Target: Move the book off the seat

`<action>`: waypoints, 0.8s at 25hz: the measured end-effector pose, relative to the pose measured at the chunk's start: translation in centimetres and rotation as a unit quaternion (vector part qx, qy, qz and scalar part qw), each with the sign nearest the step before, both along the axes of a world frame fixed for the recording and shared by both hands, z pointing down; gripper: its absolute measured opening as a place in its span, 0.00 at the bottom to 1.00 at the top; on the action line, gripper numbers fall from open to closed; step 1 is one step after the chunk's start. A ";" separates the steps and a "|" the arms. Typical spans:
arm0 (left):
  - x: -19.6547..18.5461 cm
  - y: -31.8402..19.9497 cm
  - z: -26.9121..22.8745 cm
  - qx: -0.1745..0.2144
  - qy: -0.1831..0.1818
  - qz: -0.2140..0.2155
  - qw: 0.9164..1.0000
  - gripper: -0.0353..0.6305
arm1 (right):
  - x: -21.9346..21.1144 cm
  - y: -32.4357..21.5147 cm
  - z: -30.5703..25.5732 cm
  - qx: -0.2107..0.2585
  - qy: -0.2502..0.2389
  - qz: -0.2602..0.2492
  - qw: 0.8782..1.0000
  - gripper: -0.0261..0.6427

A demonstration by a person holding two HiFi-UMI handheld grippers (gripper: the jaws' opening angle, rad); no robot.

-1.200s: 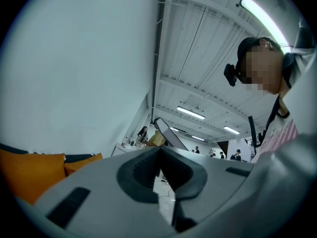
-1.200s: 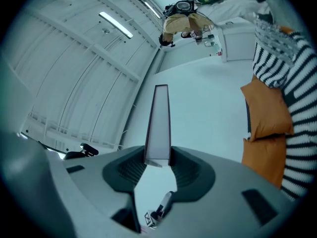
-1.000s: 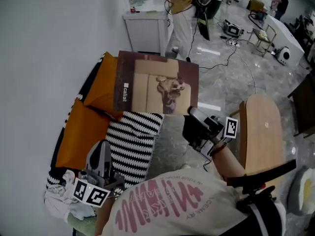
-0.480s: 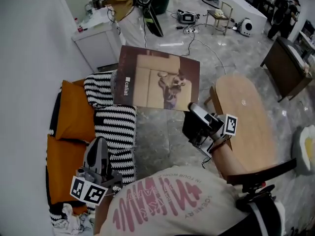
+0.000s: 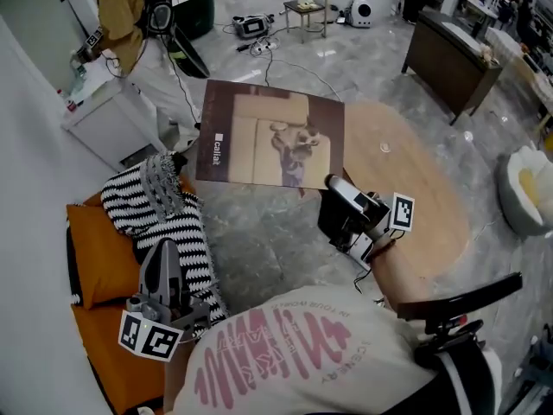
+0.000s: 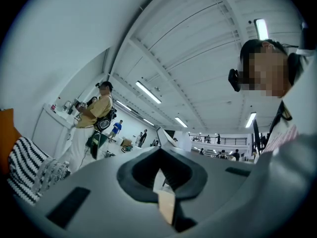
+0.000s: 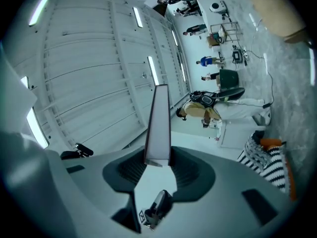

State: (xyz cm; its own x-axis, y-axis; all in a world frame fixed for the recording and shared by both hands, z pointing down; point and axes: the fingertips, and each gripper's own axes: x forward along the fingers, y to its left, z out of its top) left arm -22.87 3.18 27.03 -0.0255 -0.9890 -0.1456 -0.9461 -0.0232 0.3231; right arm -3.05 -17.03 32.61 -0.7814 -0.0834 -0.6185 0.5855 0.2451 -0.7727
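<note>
- While the right claw point(image 5: 332, 183) stayed pinched on the lower right corner of the large flat brown book point(image 5: 270, 143), the book swung clear of the orange-cushioned seat point(image 5: 93, 242). A second earlier it hung over the cushions.
- It was now held nearly flat above the grey marble floor point(image 5: 259, 242). The seat and its black-and-white striped cushion point(image 5: 160, 213) lay at about eight o'clock from it, and the oval wooden table point(image 5: 419, 184) at about three o'clock.
- The book was therefore already off the seat. What probably remained was to set it down, and the table looked the nearest surface.
- The left claw point(image 5: 163, 264) had its jaws drawn close together with nothing between them. It hung low at seven o'clock from the book, well apart from it.
- Only the right gripper view showed the grip itself. There the book stood edge-on as a thin slab between the pads, rising toward twelve o'clock.
- Only the head view showed the cover and what lay beneath the book.
- The left gripper view alone showed that claw's narrow slit, with a person in a mustard top point(image 6: 97, 111) at ten o'clock.
</note>
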 end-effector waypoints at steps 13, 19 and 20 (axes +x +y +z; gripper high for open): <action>5.3 -8.0 0.2 -0.013 -0.006 0.100 0.995 0.06 | 10.1 -4.9 2.6 -0.027 0.015 0.127 0.991 0.28; 6.6 -10.5 1.7 -0.025 -0.002 0.137 0.990 0.06 | 12.8 -6.2 3.6 -0.031 0.021 0.174 0.984 0.28; 6.3 -10.9 1.9 -0.024 0.000 0.141 0.990 0.06 | 13.0 -6.4 3.9 -0.034 0.020 0.182 0.982 0.28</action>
State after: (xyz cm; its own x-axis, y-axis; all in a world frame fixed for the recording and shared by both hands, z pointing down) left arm -16.53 -7.73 28.93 0.2519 -0.9628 -0.0977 -0.9044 -0.2701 0.3304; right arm 9.97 -23.39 36.51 -0.7151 -0.4021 -0.5717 0.4373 0.3806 -0.8148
